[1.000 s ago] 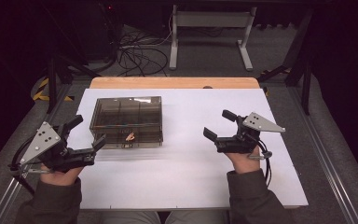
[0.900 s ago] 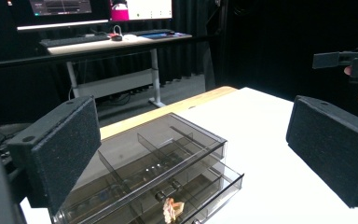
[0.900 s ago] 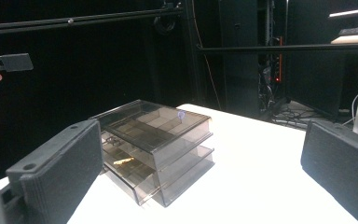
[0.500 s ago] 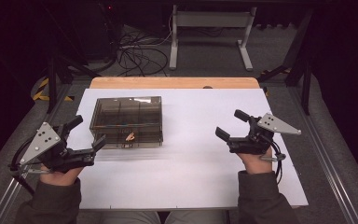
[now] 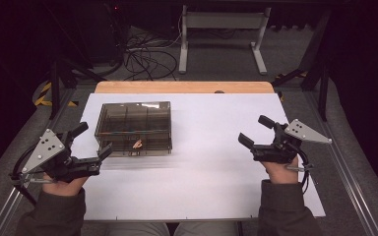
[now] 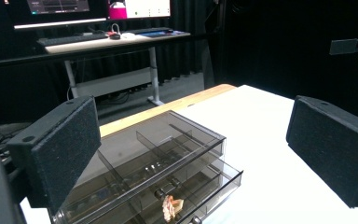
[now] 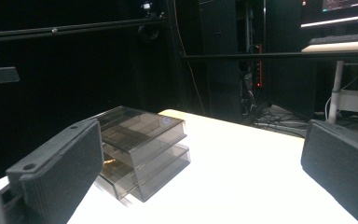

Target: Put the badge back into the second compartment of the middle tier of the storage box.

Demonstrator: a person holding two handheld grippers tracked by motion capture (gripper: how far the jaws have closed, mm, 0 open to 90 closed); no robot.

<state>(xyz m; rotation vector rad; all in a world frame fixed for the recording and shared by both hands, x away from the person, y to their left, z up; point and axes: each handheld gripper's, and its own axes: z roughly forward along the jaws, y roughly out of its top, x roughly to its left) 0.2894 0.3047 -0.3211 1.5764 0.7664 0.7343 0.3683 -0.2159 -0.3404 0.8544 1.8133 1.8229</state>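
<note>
smoky drawer box (image 7: 142,149), white table (image 7: 242,182), jaws apart

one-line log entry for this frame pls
left gripper: open, empty, beside drawer box | right gripper: open, empty, apart from box | box: on white table, small item at front

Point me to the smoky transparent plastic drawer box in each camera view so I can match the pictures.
High view: the smoky transparent plastic drawer box sits left of centre on the white table, just ahead of the left gripper.
Left gripper view: the box is low and central, between the jaws.
Right gripper view: it is left of centre, beyond the left-hand jaw.
Shared landmark: the white table.
</note>
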